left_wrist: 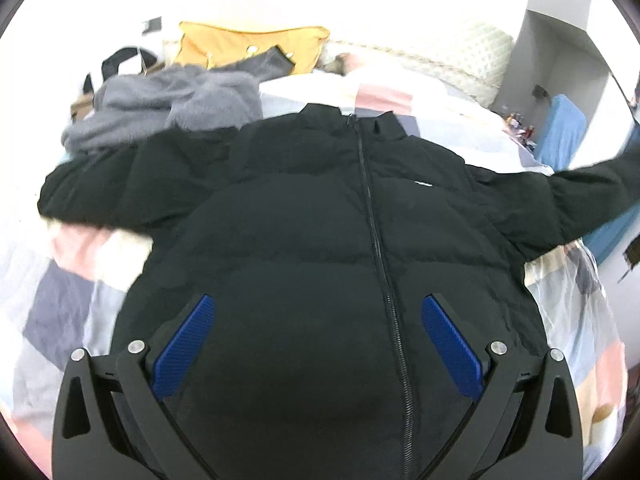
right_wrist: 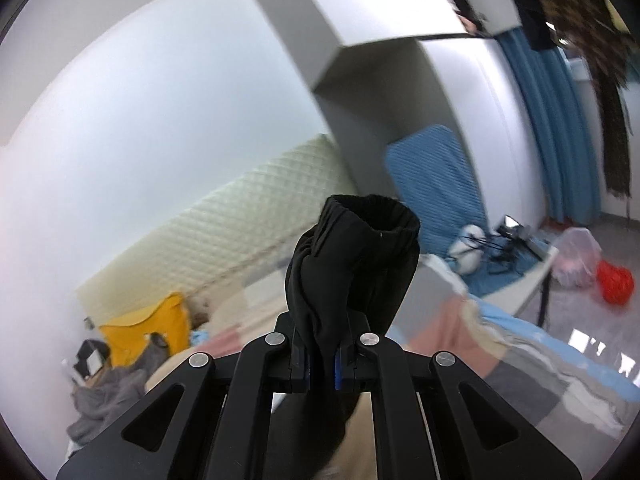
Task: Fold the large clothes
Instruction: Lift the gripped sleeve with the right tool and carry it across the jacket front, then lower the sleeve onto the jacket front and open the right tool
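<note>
Black jacket [left_wrist: 320, 208] flat on bed [left_wrist: 72, 280] | right claw [right_wrist: 322, 360] clamps sleeve cuff [right_wrist: 360, 248], lifted for folding inward | left claw [left_wrist: 318, 344] wide open, empty, above the front

Jacket [left_wrist: 320, 220] hem hidden beneath left gripper [left_wrist: 316, 344] frame at lower edge. Right sleeve [left_wrist: 592, 184] runs out of left-wrist view. Right gripper [right_wrist: 322, 360] pads mostly buried in cuff [right_wrist: 360, 248]. Desk clutter [right_wrist: 508, 236] blurred, unidentifiable.
</note>
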`<state>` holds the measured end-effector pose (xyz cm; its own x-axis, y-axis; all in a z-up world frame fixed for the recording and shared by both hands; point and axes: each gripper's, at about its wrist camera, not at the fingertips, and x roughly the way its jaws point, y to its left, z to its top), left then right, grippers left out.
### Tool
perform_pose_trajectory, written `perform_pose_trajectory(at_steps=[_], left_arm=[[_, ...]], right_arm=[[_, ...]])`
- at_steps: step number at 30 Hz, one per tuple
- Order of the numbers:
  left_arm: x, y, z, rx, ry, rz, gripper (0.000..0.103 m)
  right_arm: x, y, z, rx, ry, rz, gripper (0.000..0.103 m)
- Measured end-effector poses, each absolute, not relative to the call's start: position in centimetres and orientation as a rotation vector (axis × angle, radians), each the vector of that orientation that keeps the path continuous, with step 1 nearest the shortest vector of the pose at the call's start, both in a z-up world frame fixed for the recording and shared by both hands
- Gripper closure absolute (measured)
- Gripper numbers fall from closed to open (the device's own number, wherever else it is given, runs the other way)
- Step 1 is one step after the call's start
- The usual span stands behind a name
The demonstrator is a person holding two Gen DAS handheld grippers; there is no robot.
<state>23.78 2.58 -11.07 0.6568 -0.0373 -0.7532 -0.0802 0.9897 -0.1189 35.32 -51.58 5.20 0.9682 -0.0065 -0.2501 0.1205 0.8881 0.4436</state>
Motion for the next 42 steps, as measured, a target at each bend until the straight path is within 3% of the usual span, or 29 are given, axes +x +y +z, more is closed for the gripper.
perform_pose_trajectory(at_steps=[11, 21, 24, 35, 42], left_arm=[[20.2, 5.2, -9.8, -0.028, 0.674, -0.063, 0.0], [20.0, 8.6, -9.9, -0.034, 0.639, -0.081, 0.0], [20.0, 9.9, -10.0, -0.049, 0.641, -0.074, 0.0], [20.5, 17.3, -11.8, -0.211, 0.66, 0.033, 0.0], [22.1, 21.1, -14.2, -0.327, 0.727, 0.101, 0.0]], right_arm=[[35.3, -32.5, 11.8, 0.183, 0.228, 0.118, 0.098], [35.4, -15.1, 10.7, 0.01, 0.292, 0.396, 0.097], [35.9, -9.9, 8.6, -0.009, 0.339, 0.473, 0.097], [38.1, 5.5, -7.3, -0.056, 0.646, 0.651, 0.094], [38.7, 9.8, -17.2, -0.085, 0.788, 0.665, 0.094]])
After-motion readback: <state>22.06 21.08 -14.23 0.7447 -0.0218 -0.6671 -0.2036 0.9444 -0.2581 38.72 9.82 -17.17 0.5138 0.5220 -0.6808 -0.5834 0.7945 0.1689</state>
